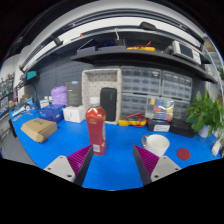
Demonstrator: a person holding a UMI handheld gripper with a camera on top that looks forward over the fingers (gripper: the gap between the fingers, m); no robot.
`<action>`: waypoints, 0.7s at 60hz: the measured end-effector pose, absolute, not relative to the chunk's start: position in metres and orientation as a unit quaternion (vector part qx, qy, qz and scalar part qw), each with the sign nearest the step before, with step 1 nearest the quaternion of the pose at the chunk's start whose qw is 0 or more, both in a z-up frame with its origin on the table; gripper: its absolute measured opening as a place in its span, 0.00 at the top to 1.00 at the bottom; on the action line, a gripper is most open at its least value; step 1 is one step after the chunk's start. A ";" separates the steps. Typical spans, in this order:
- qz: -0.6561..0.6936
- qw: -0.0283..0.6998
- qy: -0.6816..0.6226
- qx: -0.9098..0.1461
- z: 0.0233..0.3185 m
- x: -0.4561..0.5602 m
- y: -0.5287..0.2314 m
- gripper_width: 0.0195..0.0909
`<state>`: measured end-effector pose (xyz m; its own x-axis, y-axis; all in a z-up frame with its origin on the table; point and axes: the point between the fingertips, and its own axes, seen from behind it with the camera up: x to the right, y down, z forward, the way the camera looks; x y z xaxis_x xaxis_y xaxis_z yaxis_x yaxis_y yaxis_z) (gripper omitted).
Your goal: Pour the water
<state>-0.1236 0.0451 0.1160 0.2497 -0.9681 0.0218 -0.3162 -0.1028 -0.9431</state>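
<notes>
The gripper is sitting wide open over the blue table, and its two fingers are holding nothing. The red bottle is standing straight up just ahead of the left finger. To the right of the bottle, a white cup is resting near the right finger. A cardboard box is lying far left of the bottle. A green plant is growing far to its right.

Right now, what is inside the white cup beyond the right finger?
The white cup stands on the blue table, right of the red bottle. Only its rim and a little inner wall show; its bottom and any contents are hidden. The gripper is open.
</notes>
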 end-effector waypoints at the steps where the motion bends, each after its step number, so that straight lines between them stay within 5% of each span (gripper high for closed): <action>1: -0.355 0.454 0.493 -0.652 0.114 -0.123 0.052 0.12; 27: -0.379 0.455 0.486 -0.642 0.102 -0.023 0.141 0.13; 38: -0.385 0.467 0.512 -0.610 0.092 0.014 0.143 0.33; 42: -0.387 0.471 0.524 -0.595 0.086 0.021 0.139 0.57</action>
<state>0.0205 0.1392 0.0862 0.1519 -0.9878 -0.0335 -0.2587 -0.0070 -0.9659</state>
